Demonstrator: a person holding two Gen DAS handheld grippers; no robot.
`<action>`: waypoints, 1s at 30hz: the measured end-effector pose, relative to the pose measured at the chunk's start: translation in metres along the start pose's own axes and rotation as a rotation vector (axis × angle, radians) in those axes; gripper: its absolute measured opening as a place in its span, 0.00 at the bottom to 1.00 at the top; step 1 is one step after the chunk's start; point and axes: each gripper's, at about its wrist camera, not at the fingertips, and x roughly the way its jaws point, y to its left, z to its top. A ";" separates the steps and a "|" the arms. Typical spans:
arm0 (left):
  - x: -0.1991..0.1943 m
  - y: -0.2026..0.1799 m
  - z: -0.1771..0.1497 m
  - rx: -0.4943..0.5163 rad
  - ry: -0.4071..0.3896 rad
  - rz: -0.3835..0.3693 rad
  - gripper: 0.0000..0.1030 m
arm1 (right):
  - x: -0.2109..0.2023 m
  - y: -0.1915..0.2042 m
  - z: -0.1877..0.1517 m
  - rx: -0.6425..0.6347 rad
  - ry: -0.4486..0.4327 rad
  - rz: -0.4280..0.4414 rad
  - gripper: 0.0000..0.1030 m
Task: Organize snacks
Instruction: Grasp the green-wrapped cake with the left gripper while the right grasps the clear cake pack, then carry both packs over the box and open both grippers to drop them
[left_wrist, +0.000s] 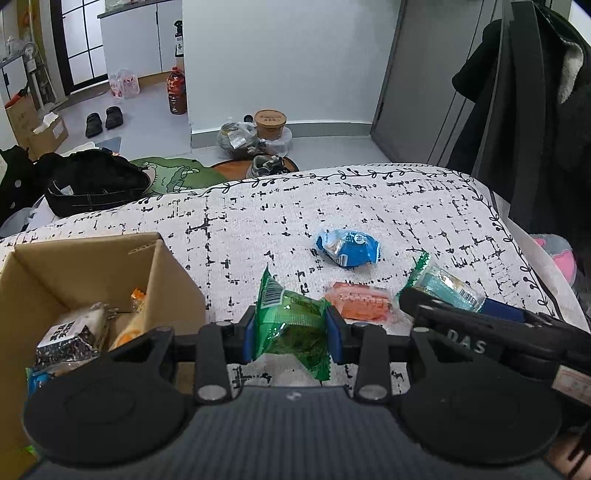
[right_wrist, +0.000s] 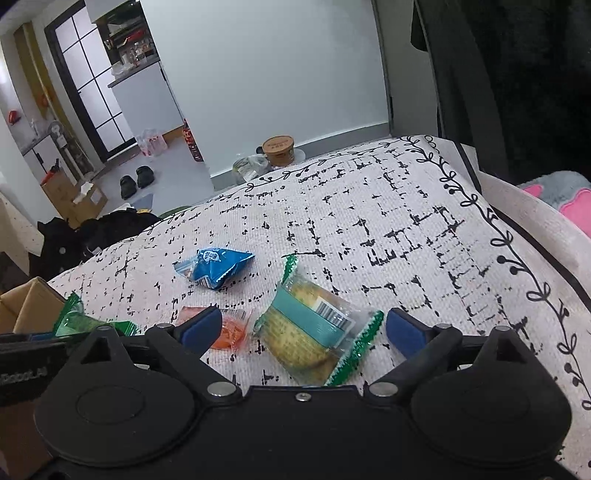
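My left gripper (left_wrist: 291, 332) is shut on a green snack packet (left_wrist: 291, 325), held just right of an open cardboard box (left_wrist: 92, 266) with several snacks inside. My right gripper (right_wrist: 304, 330) is open, its blue pads on either side of a clear cracker pack with a teal band (right_wrist: 310, 332) on the patterned cloth. An orange packet (right_wrist: 231, 332) lies left of the crackers and also shows in the left wrist view (left_wrist: 360, 304). A blue packet (left_wrist: 347, 247) lies farther back and also shows in the right wrist view (right_wrist: 214, 267). The right gripper also shows in the left wrist view (left_wrist: 443, 306).
The white cloth with black marks (right_wrist: 406, 221) covers the table. Dark coats (left_wrist: 535, 110) hang at the right. A black bag (left_wrist: 92, 184) sits past the table's left edge. A tub (left_wrist: 269, 122), bags and shoes lie on the floor beyond.
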 end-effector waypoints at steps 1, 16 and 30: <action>0.000 0.000 0.000 0.001 -0.001 -0.003 0.36 | 0.001 0.001 0.000 -0.005 0.000 -0.008 0.80; -0.017 0.004 -0.006 0.011 -0.016 -0.048 0.35 | -0.029 0.001 -0.004 0.007 -0.013 0.025 0.22; -0.051 0.022 -0.005 -0.008 -0.075 -0.096 0.35 | -0.061 0.025 -0.009 0.010 -0.059 0.013 0.19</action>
